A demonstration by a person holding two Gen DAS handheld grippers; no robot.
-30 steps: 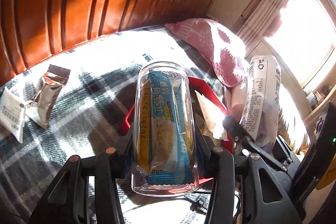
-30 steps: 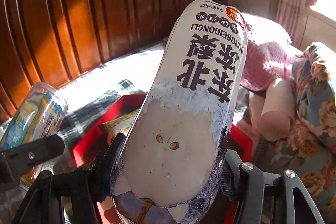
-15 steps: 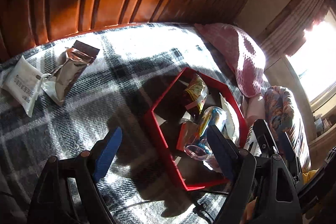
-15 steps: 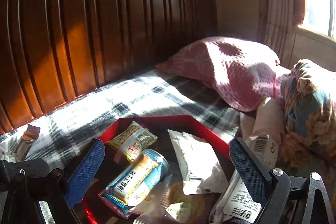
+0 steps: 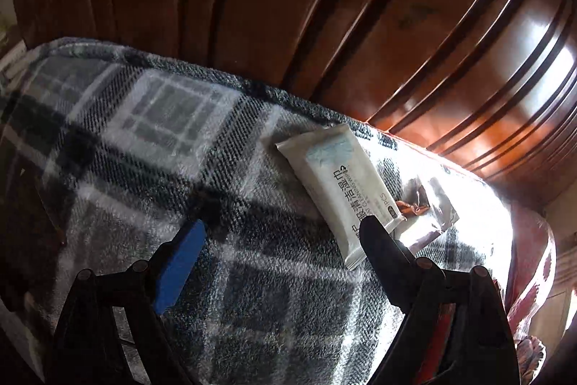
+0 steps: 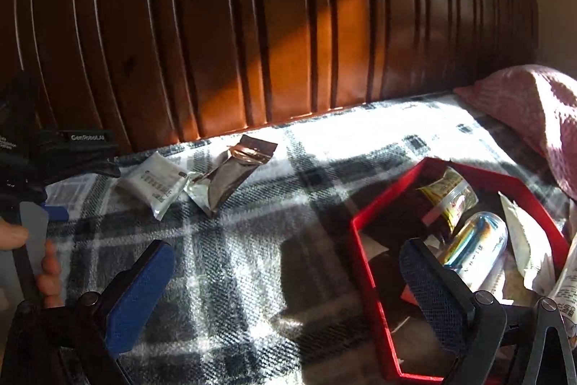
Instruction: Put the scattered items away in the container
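both grippers let go and empty now, left gripper (image 5: 281,233) jaws just opened, swung over to wipes (image 5: 339,190), right gripper (image 6: 288,258) jaws just opened, jar (image 6: 476,248) and bottle (image 6: 568,287) dropped in red tray (image 6: 364,262) right of it

Fuzzy plaid fleece blanket (image 5: 252,276) covers the bed; the ribbed wooden headboard (image 6: 252,24) is glossy; the wipes pack (image 5: 342,190) is matt plastic; the pouch (image 6: 234,175) is shiny foil.

White wipes pack (image 5: 340,190), just ahead of the left gripper's right jaw: Chinese print with "清洁湿巾" legible, a small line of Latin capitals too fine to read. Black device body (image 6: 77,141), beyond the right gripper's left jaw: "GenRoboLAI". Print on the packets (image 6: 465,201) in the red tray (image 6: 364,262), by the right jaw, is unreadable.
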